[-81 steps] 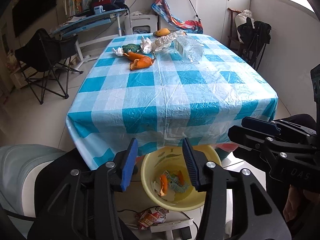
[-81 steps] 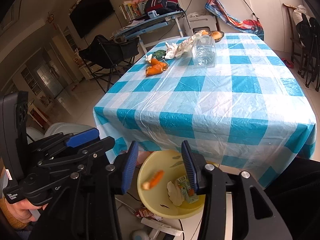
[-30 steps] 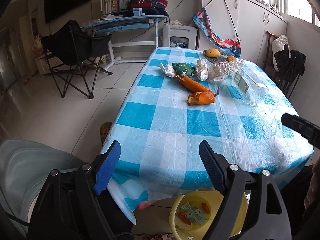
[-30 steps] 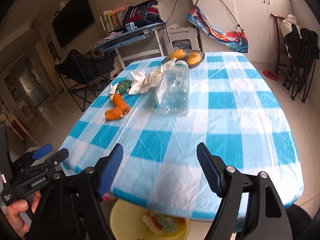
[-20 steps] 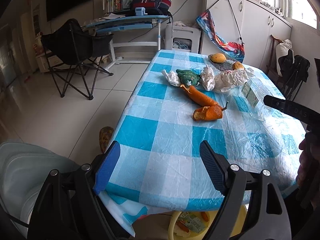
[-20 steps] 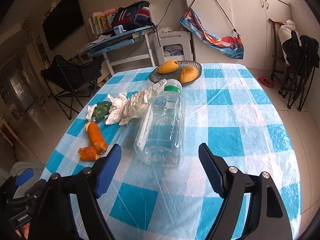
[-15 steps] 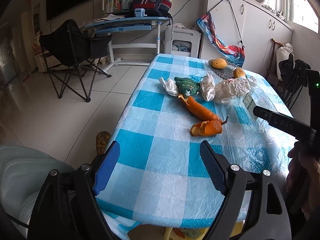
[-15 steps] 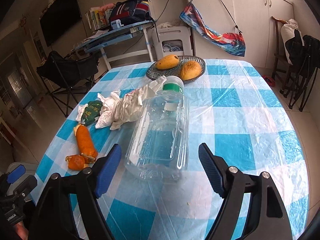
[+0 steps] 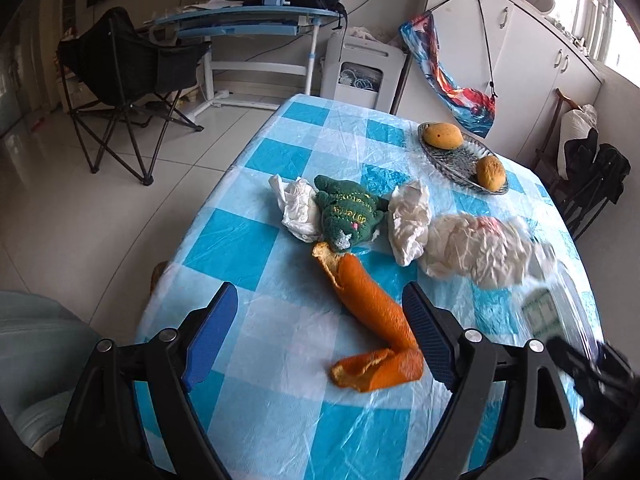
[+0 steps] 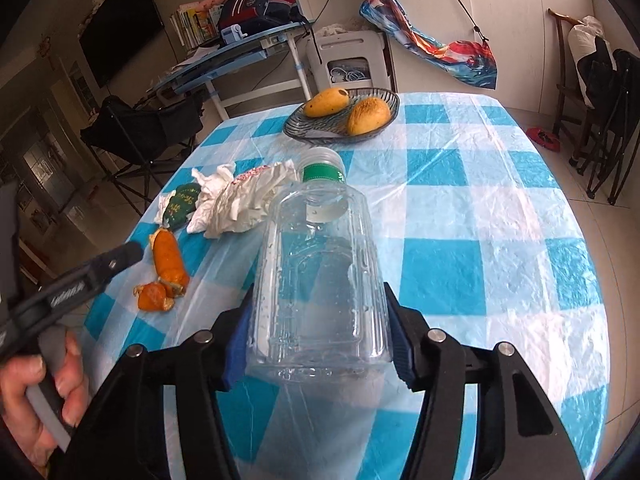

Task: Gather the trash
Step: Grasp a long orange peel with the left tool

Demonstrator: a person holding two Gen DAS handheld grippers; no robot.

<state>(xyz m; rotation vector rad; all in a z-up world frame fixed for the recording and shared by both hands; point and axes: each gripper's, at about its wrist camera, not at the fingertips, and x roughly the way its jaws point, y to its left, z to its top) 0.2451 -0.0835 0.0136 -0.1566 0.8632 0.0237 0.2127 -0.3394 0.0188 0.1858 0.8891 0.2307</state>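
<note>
Right hand-held gripper (image 10: 316, 346) brackets the clear plastic bottle (image 10: 320, 276), grip unconfirmed; left hand-held gripper (image 9: 320, 336) gapes over curled orange peel (image 9: 372, 320); crumpled white tissues (image 9: 408, 222) remain on the surface.

Checked tablecloth (image 9: 280, 412): peels (image 9: 372, 320), tissues (image 9: 408, 220), bottle (image 10: 320, 272).

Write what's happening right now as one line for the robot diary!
right gripper: jaws around clear bottle, contact unclear | left gripper: open, over orange peel | tissues on table
</note>
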